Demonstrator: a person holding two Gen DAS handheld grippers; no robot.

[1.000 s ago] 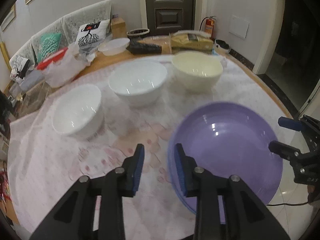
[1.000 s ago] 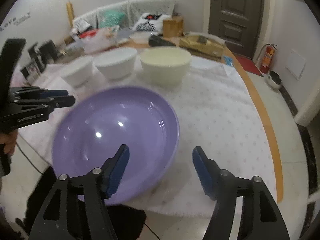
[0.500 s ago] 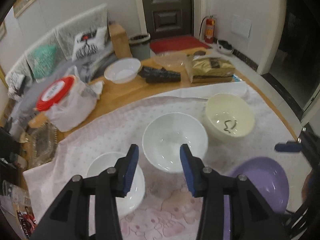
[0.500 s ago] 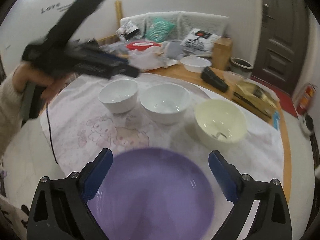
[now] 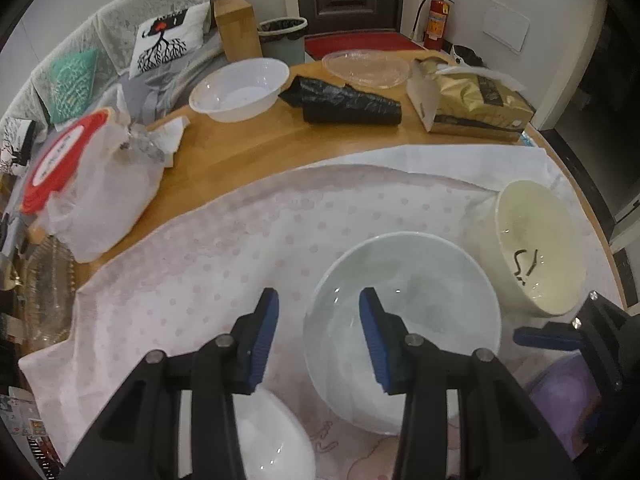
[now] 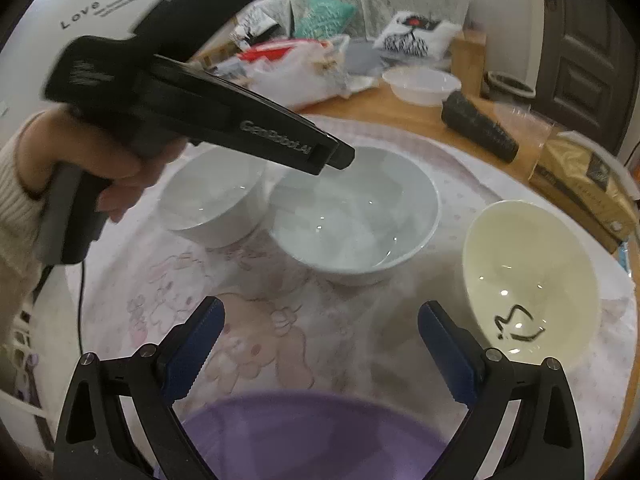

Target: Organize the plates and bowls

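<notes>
Hanging above the pink dotted tablecloth [image 5: 240, 240], the left gripper [image 5: 318, 330] has its blue-padded jaws parted with nothing between them; in the left wrist view its right finger overlaps the rim of the large white bowl [image 5: 404, 320] at lower centre. A smaller white bowl [image 5: 276, 440] sits at the bottom edge, partly behind the gripper's fingers, and a cream bowl [image 5: 536, 248] with a dark squiggle inside stands at the right, just beside the large white one. At the lower right corner a sliver of the purple bowl [image 5: 564, 384] shows behind the right gripper's dark body.

From the right wrist view, the right gripper [image 6: 320, 344] is spread wide and holds nothing; the purple bowl [image 6: 312, 436] lies at the bottom centre between its arms, blurred. The three other bowls run in a row across the middle of the frame, with the person's hand [image 6: 120, 184] gripping the left tool's handle at upper left.

Across the top of the left wrist frame, on bare wood, rest a white plastic bowl [image 5: 240, 88], a clear plate [image 5: 366, 68], a black bag roll [image 5: 344, 102] and a gold tissue pack [image 5: 468, 100].
</notes>
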